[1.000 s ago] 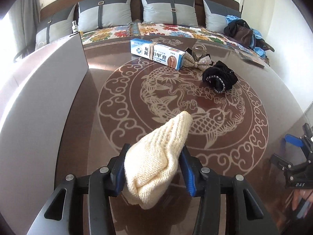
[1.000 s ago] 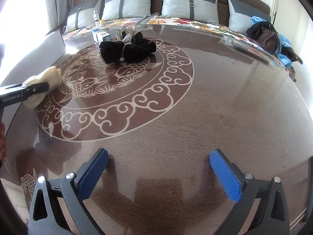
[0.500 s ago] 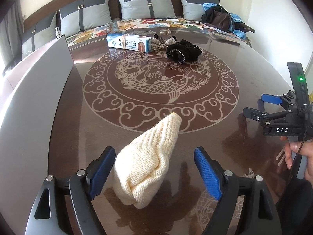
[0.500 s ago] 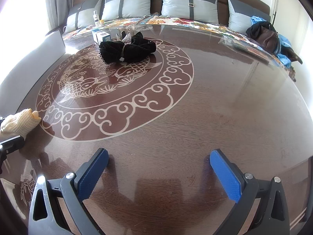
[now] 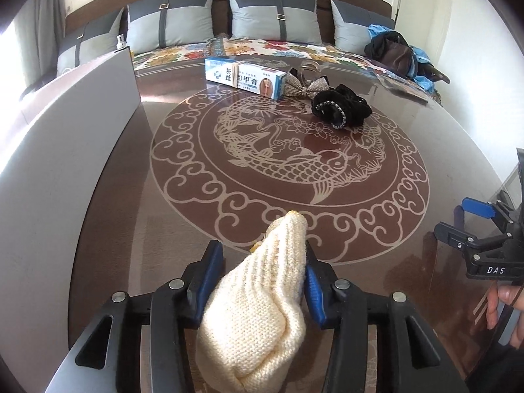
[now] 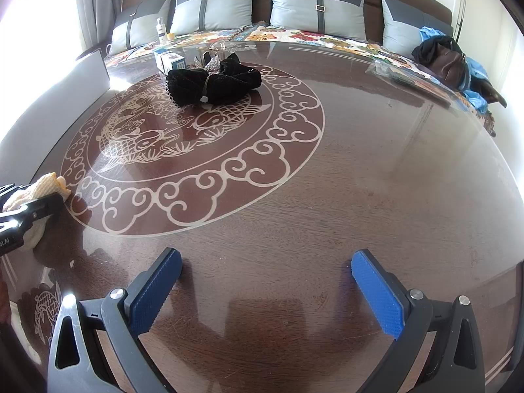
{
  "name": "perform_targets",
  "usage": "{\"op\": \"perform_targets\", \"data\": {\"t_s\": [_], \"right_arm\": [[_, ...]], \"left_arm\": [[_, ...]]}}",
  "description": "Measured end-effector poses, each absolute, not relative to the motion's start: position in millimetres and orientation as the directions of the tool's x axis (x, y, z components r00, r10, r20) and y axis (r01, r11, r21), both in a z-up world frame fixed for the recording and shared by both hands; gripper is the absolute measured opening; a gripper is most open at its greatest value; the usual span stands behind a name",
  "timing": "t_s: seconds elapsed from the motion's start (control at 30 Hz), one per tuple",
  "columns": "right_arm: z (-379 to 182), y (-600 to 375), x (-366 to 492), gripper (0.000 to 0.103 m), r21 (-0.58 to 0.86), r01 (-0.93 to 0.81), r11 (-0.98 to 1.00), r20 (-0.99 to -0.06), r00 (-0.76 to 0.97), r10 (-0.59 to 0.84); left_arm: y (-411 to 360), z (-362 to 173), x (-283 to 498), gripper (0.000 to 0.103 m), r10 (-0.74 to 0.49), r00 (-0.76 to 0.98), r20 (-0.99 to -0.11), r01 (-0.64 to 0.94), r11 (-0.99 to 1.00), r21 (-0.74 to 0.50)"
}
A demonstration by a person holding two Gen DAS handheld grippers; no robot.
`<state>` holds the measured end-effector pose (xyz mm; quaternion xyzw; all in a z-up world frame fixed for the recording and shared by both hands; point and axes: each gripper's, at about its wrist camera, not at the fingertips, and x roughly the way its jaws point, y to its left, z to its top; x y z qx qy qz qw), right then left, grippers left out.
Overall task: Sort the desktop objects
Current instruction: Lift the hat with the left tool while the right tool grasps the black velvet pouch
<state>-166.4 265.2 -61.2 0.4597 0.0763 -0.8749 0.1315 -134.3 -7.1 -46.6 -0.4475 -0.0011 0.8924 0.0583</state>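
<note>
The left gripper (image 5: pixel 262 271) jaws are closing on a cream knitted sock (image 5: pixel 258 311) above the patterned table (image 5: pixel 376 249).

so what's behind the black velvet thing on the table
Behind the black velvet scrunchie a sparkly bow pokes out, with a blue-white box further back; the bow's lower part is hidden.

Counted on the table (image 5: pixel 425 137): one cream knitted item (image 5: pixel 258 311), one medicine box (image 5: pixel 244 77), one rhinestone bow (image 5: pixel 303 83), one black scrunchie (image 5: pixel 340 109). Four cushions (image 5: pixel 273 13) and two grippers are seen.
</note>
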Motion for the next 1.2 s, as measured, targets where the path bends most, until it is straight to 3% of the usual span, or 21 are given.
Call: {"op": "perform_targets", "data": {"t_s": [0.37, 0.43, 0.53, 0.73, 0.83, 0.97, 1.0, 1.07, 1.2], "right_arm": [[-59.5, 268.5, -165.6, 0.103, 0.011, 0.3, -0.954, -0.82, -0.543, -0.18], [-55.3, 276.8, -169.2, 0.103, 0.09, 0.271, -0.958, -0.81, -0.539, -0.229], [-44.2, 287.2, -191.0, 0.103, 0.318, 0.197, -0.928, -0.771, -0.516, -0.374], [-30.1, 249.0, -276.2, 0.103, 0.483, 0.061, -0.874, -0.75, -0.487, -0.448], [-33.5, 209.3, -316.5, 0.103, 0.484, 0.013, -0.875, -0.785, -0.436, -0.44], [-42.0, 167.7, -346.5, 0.102, 0.329, -0.063, -0.942, -0.865, -0.421, -0.274], [-42.1, 162.8, -347.6, 0.098, 0.294, -0.055, -0.954, -0.867, -0.435, -0.242], [-39.1, 162.2, -342.3, 0.055, 0.239, -0.03, -0.97, -0.858, -0.475, -0.197], [-34.7, 182.0, -314.5, 0.048, 0.228, 0.109, -0.968, -0.824, -0.507, -0.251]], "left_arm": [[-27.9, -52.0, -120.2, 0.044, 0.066, -0.594, -0.802, 0.001, -0.997, -0.083], [-29.0, -52.0, -117.8, 0.044, 0.073, -0.597, -0.799, -0.001, -0.996, -0.09], [-28.7, -52.2, -115.5, 0.044, 0.073, -0.605, -0.793, -0.007, -0.996, -0.087], [-33.6, -51.8, -115.7, 0.044, 0.098, -0.606, -0.789, 0.001, -0.992, -0.123], [-34.1, -52.1, -114.6, 0.044, 0.095, -0.61, -0.787, 0.001, -0.993, -0.12], [-36.7, -52.1, -111.4, 0.044, 0.097, -0.608, -0.788, 0.0, -0.992, -0.123], [-38.3, -52.1, -109.9, 0.044, 0.099, -0.607, -0.789, -0.002, -0.992, -0.124], [-41.7, -52.4, -106.8, 0.044, 0.103, -0.609, -0.787, -0.007, -0.992, -0.124], [-46.7, -50.6, -99.0, 0.044, 0.138, -0.612, -0.778, -0.008, -0.986, -0.168]]}}
